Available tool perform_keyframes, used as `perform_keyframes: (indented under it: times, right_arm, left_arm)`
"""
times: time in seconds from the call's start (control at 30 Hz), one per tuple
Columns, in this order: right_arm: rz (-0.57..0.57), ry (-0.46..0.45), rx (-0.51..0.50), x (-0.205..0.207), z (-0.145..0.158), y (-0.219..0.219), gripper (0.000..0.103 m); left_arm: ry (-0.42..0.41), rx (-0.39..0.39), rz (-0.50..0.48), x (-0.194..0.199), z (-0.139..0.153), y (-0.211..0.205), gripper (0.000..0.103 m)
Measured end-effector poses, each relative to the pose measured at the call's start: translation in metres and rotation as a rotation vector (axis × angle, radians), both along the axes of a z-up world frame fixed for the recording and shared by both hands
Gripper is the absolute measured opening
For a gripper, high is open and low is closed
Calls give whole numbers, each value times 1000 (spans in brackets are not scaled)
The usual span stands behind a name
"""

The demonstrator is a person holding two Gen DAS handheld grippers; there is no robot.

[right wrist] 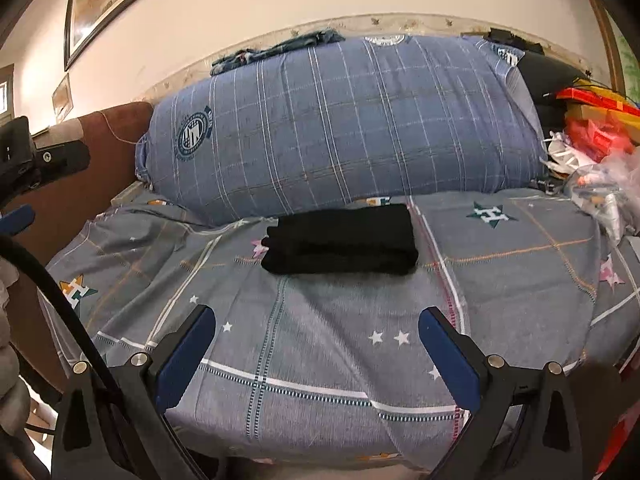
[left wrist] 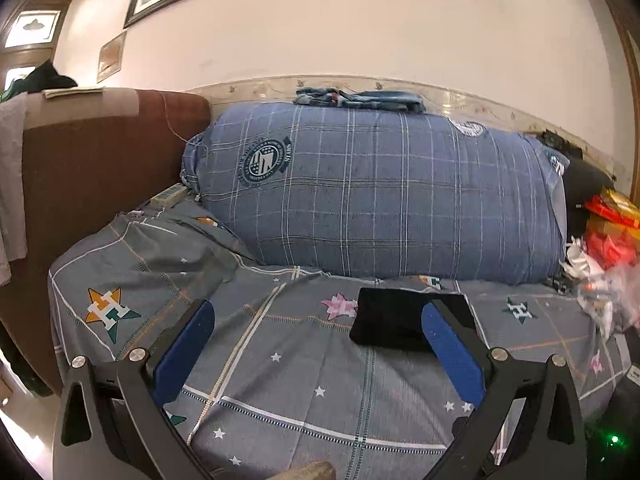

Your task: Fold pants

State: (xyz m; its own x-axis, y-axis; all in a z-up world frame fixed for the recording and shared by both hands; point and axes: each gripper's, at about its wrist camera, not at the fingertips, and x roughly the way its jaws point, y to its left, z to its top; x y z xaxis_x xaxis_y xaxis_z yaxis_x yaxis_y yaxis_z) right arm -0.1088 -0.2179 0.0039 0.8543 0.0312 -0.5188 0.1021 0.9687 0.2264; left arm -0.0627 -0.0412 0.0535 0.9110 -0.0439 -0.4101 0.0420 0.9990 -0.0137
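Two hand-held grippers (left wrist: 318, 320) (right wrist: 316, 324) spread, seemingly one folded pants (right wrist: 340, 240)

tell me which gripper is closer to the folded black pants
Left. The left gripper is open with its right finger overlapping the black pants in its view; the right gripper is open, with bare bedsheet between.
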Motion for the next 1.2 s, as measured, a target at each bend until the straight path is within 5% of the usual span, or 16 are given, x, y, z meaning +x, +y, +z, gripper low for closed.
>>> perform_keyframes:
  times: [0.63,1.2]
  right_arm:
    - [-1,100,19,12,-19,-3,103]
    - [14,150,7,19,-29,2,103]
  left_arm:
    - [168,33,-72,18,-35,-18,103]
    - [214,0,-112,22,-47,-16,103]
